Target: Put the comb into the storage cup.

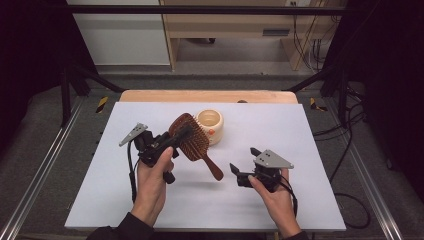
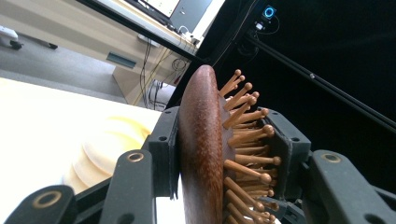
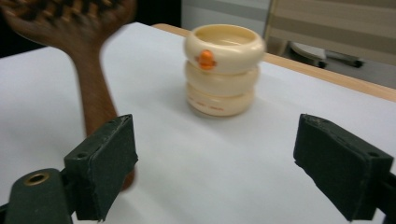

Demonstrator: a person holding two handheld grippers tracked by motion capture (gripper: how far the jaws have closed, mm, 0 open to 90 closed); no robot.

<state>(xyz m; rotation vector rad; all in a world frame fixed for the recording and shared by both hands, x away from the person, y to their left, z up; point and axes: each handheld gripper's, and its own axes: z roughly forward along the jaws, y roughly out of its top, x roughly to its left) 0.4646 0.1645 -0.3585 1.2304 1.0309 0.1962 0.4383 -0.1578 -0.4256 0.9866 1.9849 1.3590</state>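
Observation:
A brown wooden hairbrush [image 1: 194, 139] hangs above the white table, its handle slanting down to the right. My left gripper [image 1: 182, 132] is shut on the brush's head. In the left gripper view one pad presses the smooth back of the hairbrush [image 2: 201, 149] and the other presses the bristle tips, with the left gripper [image 2: 224, 154] around it. My right gripper [image 1: 243, 160] stands open just right of the handle's end, nothing between its pads. In the right gripper view the right gripper [image 3: 222, 163] faces a cream ribbed cup [image 3: 223, 70], and the brush handle [image 3: 95, 93] hangs beyond its left pad.
The cream cup [image 1: 210, 125] with an orange mark stands on the white sheet [image 1: 280, 200] just behind the brush. A wooden table edge [image 1: 210, 96] runs along the back. Metal frame rails [image 1: 35, 175] flank the table, and cables [image 1: 345, 150] lie at the right.

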